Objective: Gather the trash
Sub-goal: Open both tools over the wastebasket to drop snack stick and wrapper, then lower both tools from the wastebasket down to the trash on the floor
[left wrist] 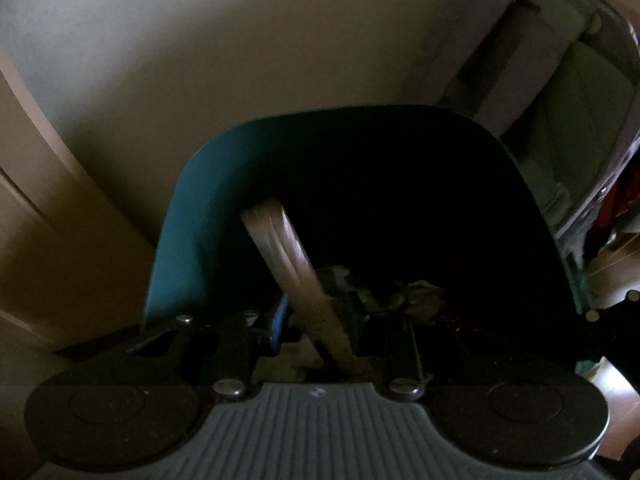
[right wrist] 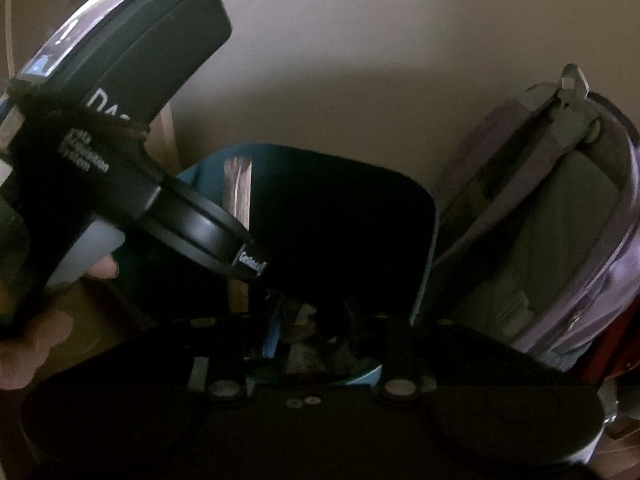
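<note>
One teal bin (left wrist: 188, 216), trash already inside.
Left wrist view: left gripper (left wrist: 316, 320) clamps a tan wrapper strip (left wrist: 280, 248) above crumpled scraps (left wrist: 420, 296) inside. Right wrist view: right gripper (right wrist: 320, 332) hovers over the bin; its finger state is too dark to tell.

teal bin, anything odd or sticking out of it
Yes. A long pale strip, like flattened paper or cardboard, leans diagonally against the inner wall of the teal bin, its top near the rim, instead of lying flat with the crumpled scraps at the bottom. Nothing looks spilled outside.
</note>
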A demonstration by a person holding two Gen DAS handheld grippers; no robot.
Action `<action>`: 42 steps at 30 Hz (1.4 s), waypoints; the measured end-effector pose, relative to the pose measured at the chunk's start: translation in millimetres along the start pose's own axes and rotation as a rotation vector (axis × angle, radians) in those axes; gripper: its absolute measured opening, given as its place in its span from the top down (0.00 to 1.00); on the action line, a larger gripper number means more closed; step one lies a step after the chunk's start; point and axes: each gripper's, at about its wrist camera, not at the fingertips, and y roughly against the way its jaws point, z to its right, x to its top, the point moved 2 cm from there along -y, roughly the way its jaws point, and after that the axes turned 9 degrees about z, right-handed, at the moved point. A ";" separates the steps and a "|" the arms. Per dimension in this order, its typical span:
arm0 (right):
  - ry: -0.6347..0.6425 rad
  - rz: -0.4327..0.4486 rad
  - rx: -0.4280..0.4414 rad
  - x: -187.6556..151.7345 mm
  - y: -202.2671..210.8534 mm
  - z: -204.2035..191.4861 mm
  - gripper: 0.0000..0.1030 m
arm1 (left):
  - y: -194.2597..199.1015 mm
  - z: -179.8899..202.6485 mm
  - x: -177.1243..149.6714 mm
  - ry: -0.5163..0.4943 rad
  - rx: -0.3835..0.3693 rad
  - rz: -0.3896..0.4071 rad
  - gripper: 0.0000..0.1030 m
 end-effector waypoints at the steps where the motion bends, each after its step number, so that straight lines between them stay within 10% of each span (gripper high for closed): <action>1: -0.002 0.005 0.000 0.5 3.0 -0.5 0.68 | 2.5 0.9 -0.6 -0.002 -0.004 0.006 0.54; 4: -0.003 0.016 0.000 5.4 10.7 -3.1 0.66 | 13.4 0.4 -8.4 -0.001 0.020 0.040 0.35; 20: -0.001 0.095 0.019 9.6 108.9 -21.0 0.55 | 114.7 0.1 -22.6 0.053 0.043 0.159 0.35; 42: -0.035 0.121 0.099 -50.1 199.5 -40.9 0.39 | 222.7 -0.4 -134.2 0.076 0.038 0.198 0.25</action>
